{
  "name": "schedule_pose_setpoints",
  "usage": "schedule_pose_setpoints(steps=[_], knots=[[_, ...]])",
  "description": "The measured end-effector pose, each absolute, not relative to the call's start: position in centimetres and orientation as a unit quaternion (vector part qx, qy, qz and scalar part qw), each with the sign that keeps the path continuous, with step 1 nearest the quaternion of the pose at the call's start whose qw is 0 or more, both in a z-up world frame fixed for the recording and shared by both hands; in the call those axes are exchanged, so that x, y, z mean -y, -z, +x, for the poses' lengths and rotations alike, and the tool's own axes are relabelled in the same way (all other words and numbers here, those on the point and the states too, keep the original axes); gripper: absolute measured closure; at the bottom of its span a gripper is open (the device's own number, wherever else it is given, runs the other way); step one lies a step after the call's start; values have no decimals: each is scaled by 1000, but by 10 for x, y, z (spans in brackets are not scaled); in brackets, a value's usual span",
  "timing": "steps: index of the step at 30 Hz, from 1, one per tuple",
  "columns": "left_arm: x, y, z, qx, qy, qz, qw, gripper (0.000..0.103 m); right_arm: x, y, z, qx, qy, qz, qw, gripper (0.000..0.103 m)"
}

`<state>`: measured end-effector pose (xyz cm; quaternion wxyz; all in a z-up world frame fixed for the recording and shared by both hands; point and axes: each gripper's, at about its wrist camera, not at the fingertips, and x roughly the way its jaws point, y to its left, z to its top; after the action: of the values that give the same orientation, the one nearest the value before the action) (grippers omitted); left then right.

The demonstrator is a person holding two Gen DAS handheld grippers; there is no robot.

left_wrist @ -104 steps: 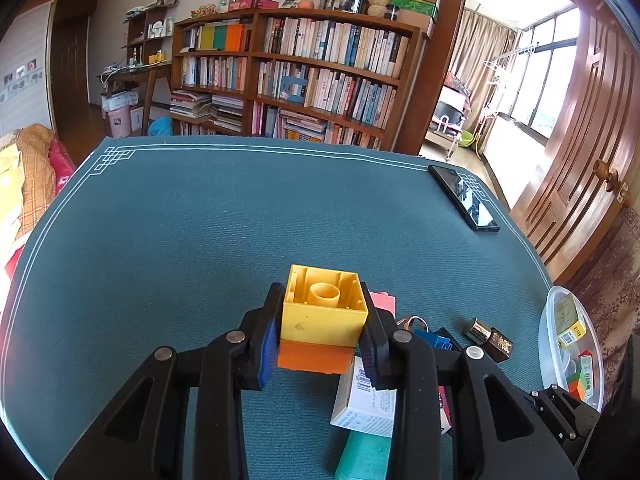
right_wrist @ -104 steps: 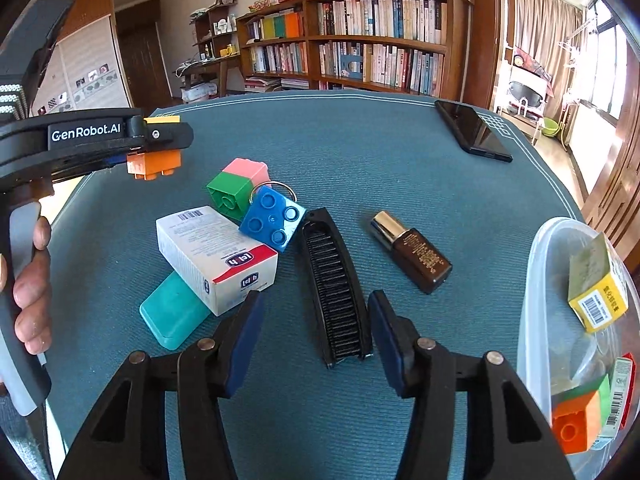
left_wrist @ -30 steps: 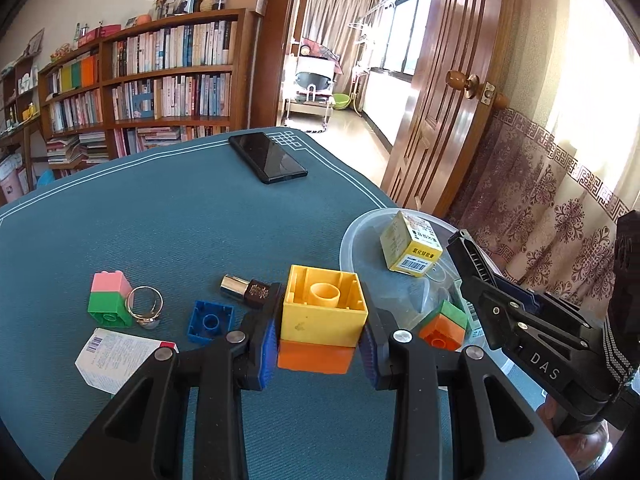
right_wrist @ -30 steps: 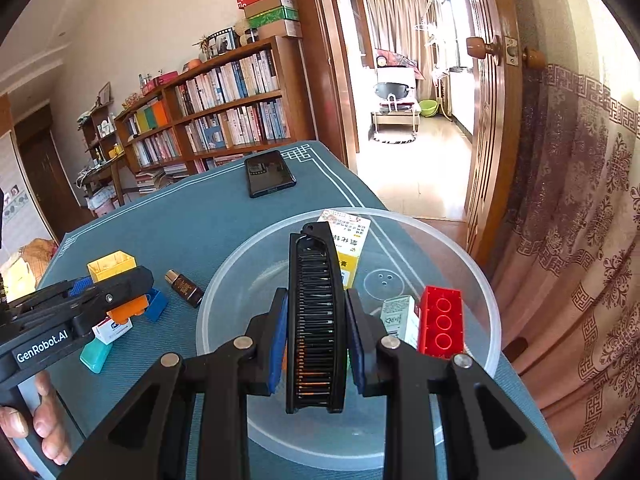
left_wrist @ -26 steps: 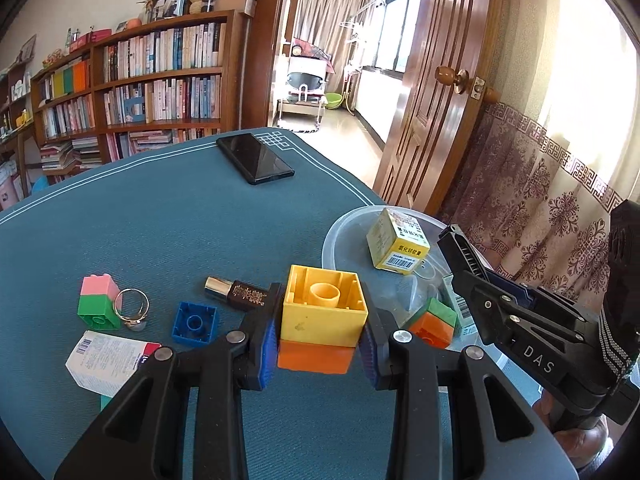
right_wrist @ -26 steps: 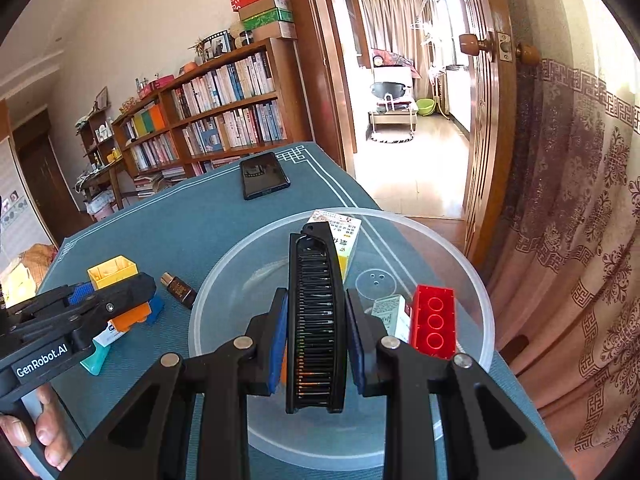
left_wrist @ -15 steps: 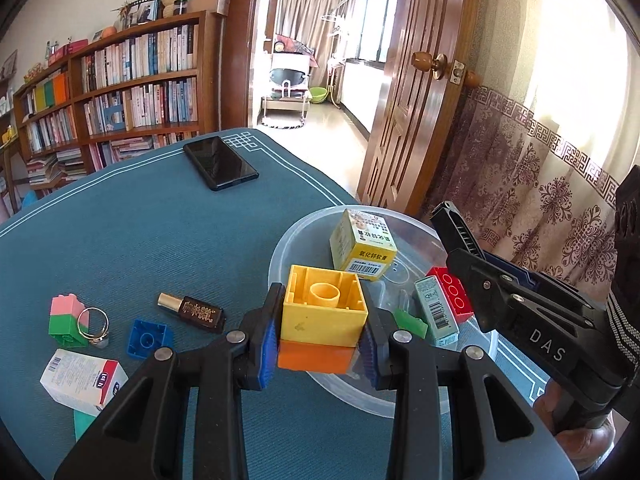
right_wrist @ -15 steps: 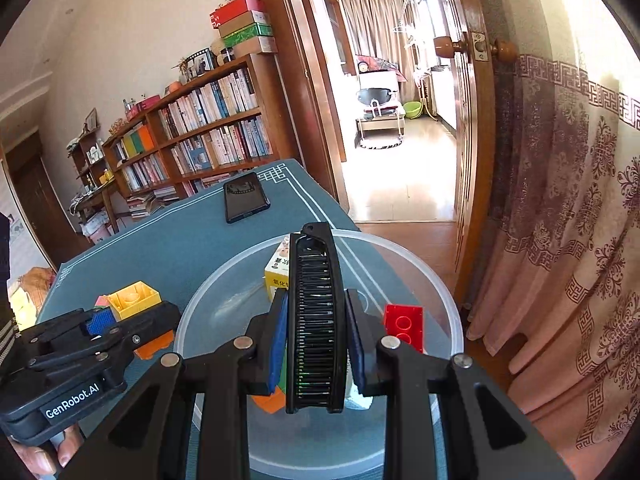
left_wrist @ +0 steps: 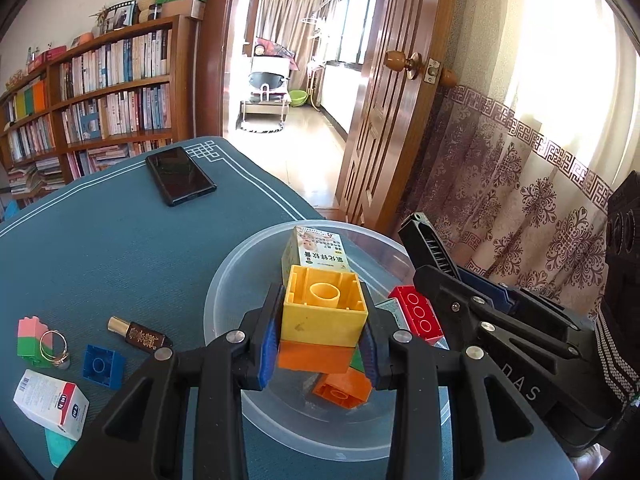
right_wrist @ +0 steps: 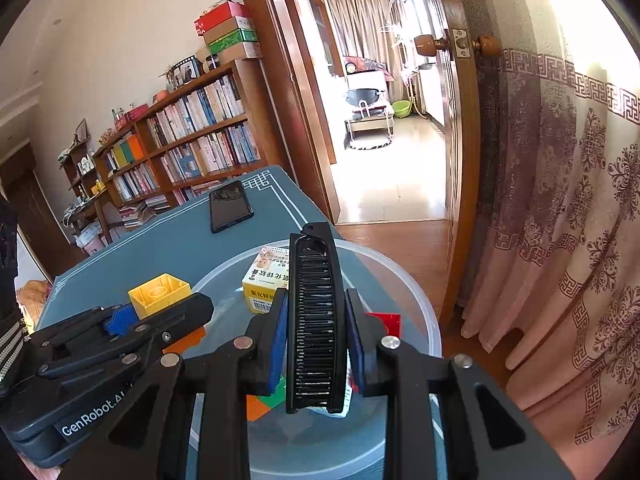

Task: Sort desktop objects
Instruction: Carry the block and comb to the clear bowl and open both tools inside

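My left gripper [left_wrist: 320, 340] is shut on a yellow-and-orange brick stack [left_wrist: 324, 316] and holds it above the clear plastic bowl [left_wrist: 240, 264]. My right gripper [right_wrist: 316, 344] is shut on a black comb [right_wrist: 314, 312], also above the bowl [right_wrist: 416, 300]. The bowl holds a yellow medicine box [left_wrist: 316, 252], a red brick [left_wrist: 420, 316] and an orange brick [left_wrist: 340, 388]. The comb and right gripper show at the right of the left wrist view [left_wrist: 430, 244].
On the teal table mat [left_wrist: 120, 240] lie a black phone [left_wrist: 180, 176], a small brown bottle [left_wrist: 138, 334], a blue brick [left_wrist: 98, 366], a pink-green brick with a ring [left_wrist: 32, 336], a white box [left_wrist: 52, 404] and a teal case [left_wrist: 60, 450]. The table edge and a curtain lie right.
Both grippers have moved right, from the pile of objects to above the bowl, carrying the brick stack and the comb. The right gripper closed on the comb.
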<state>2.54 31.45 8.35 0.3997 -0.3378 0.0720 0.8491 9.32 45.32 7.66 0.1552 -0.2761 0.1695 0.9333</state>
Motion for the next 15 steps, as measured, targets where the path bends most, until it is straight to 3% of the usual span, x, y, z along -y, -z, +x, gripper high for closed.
schedule_pose_setpoints(steps=[5,15], knots=[[-305,-84,19,-56,-863,-337,371,23,-461,-69,89,-193,-924,-290,158,67],[-277,-98,10,-21,-880,-323,347,21,-454,-67,87,-188,-925,-295,149,64]])
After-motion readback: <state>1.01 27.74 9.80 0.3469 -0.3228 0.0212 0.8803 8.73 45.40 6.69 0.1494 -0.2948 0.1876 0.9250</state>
